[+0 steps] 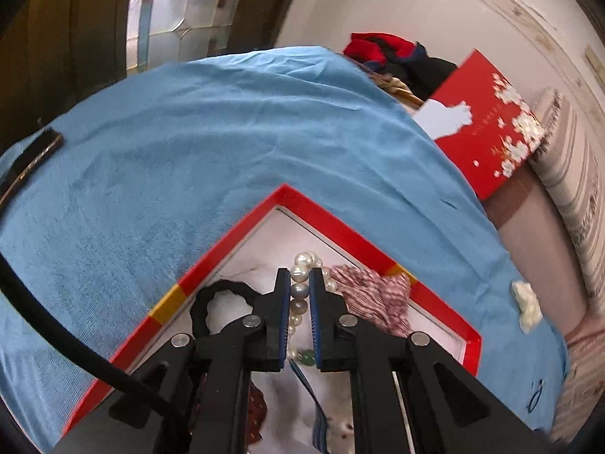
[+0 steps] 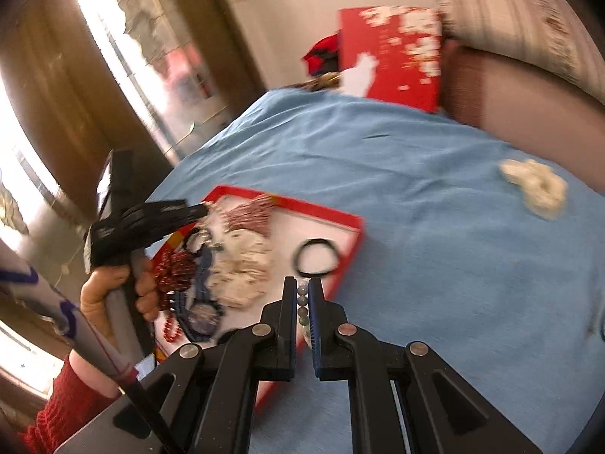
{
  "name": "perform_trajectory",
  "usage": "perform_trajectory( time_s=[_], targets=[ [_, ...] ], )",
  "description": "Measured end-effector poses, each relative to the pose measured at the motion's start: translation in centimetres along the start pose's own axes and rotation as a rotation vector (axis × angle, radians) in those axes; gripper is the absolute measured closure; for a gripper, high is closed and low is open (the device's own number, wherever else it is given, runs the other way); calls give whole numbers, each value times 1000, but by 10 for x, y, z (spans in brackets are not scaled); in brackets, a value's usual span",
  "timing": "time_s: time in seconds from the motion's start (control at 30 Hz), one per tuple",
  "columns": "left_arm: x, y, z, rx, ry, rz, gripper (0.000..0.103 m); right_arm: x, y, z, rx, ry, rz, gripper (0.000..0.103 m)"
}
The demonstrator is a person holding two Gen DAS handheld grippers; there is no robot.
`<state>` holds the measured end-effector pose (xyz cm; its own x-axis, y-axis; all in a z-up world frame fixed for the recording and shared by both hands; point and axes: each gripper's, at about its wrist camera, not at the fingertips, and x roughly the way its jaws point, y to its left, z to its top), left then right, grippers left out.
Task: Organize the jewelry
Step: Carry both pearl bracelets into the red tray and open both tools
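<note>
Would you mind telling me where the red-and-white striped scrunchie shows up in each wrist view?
Left wrist: the striped scrunchie lies just right of the left gripper, inside the tray.
Right wrist: the scrunchie is left of centre, at the tray's far side.
Shared landmark: the red tray.

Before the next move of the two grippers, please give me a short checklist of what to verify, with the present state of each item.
1. Left gripper closed on the pearl necklace: ok, pearls sit between its fingers.
2. Right gripper closed on the grey bead bracelet: ok, beads sit between its fingers.
3. Both grippers above the red tray: ok.
4. Pearl necklace free of the red-and-white striped scrunchie: cannot tell, they lie close together.
5. Black hair tie clear of the bracelet: cannot tell, they overlap in the right wrist view.
6. Cream scrunchie in the tray: not ok, it lies on the blue cloth.
</note>
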<state>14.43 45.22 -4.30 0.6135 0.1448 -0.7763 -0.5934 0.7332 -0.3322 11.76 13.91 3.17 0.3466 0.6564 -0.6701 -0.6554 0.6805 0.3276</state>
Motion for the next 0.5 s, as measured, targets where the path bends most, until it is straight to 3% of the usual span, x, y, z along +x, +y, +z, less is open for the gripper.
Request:
perform_trajectory(
  time_s=[0.2, 0.4, 0.5],
  targets=[
    [2, 12, 5, -30, -9, 40, 94, 38, 14, 2, 30, 61, 43, 97],
    [-12, 11, 4, -22, -28, 18, 93, 63, 0, -16, 65, 124, -22, 96],
    [-25, 3, 1, 9, -60, 10, 81, 63, -5, -21, 60, 141, -48, 96]
  ],
)
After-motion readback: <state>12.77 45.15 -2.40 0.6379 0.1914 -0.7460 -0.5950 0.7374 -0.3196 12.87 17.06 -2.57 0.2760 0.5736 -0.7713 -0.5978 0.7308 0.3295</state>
